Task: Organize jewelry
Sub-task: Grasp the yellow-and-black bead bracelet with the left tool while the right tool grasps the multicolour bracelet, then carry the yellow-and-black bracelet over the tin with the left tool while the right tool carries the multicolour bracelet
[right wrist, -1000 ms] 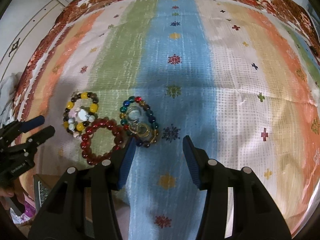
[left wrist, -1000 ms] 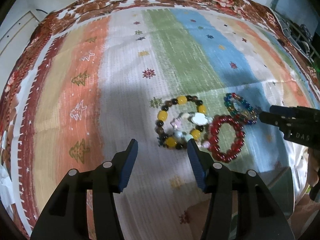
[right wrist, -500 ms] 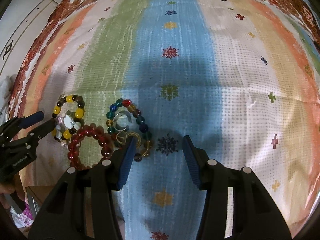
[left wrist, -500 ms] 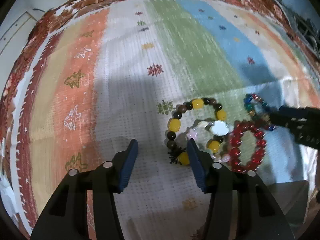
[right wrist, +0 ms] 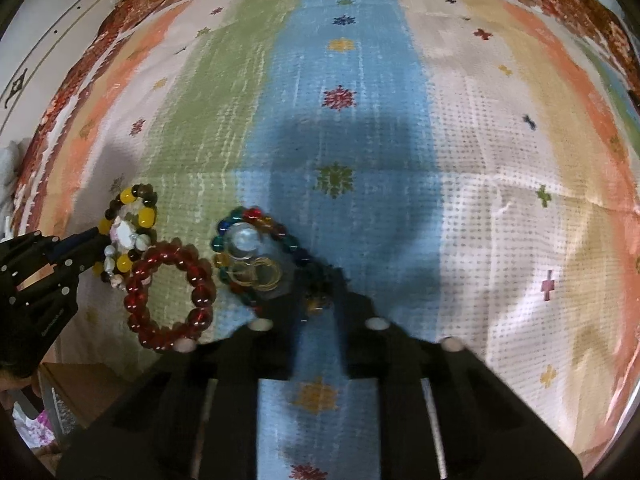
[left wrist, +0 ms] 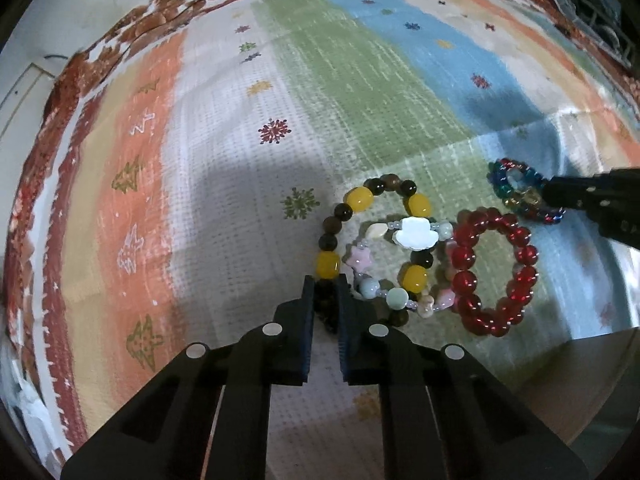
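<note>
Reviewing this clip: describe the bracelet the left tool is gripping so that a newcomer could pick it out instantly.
On the striped tablecloth, find the cluster of beaded bracelets near the green stripe. The left tool is closed on the dark tassel of the yellow and brown bead bracelet, the cluster's leftmost ring. Unlike the all-red bead bracelet beside it, it alternates large yellow beads with dark brown ones.

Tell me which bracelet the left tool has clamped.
The yellow-and-brown bead bracelet: left tool pinches its dark tassel. The red bracelet and multicolour bracelet lie outside it.
</note>
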Demonstrator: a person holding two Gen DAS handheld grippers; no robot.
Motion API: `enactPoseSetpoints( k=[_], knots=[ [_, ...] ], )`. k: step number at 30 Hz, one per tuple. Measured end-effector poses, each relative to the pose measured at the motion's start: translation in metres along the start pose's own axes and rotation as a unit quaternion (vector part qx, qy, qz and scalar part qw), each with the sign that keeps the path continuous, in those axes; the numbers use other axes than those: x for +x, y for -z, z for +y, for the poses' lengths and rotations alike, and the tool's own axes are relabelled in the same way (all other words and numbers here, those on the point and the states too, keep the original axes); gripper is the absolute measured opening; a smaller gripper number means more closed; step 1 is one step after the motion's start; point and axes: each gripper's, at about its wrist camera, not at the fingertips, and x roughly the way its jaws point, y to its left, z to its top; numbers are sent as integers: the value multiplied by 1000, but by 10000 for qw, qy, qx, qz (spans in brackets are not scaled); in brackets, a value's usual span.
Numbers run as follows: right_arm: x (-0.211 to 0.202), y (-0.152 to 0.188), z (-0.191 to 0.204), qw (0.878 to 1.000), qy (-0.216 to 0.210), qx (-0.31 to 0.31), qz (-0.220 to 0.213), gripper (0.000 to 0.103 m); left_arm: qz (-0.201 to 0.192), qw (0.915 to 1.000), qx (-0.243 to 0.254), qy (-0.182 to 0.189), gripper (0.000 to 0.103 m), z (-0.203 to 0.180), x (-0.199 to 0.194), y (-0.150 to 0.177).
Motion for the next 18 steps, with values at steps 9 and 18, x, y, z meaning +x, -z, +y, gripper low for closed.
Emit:
enactPoseSetpoints(
  k=[9, 18],
  knots=[
    [-14, 2, 9, 9998, -176, -52, -75, 11, -312, 9973, -468, 482, 9, 12, -26, 0],
    [-45, -3, 27, 9983, -204, -338, -420, 11, -547, 9957, -462, 591, 9, 5, -49, -4]
  ],
)
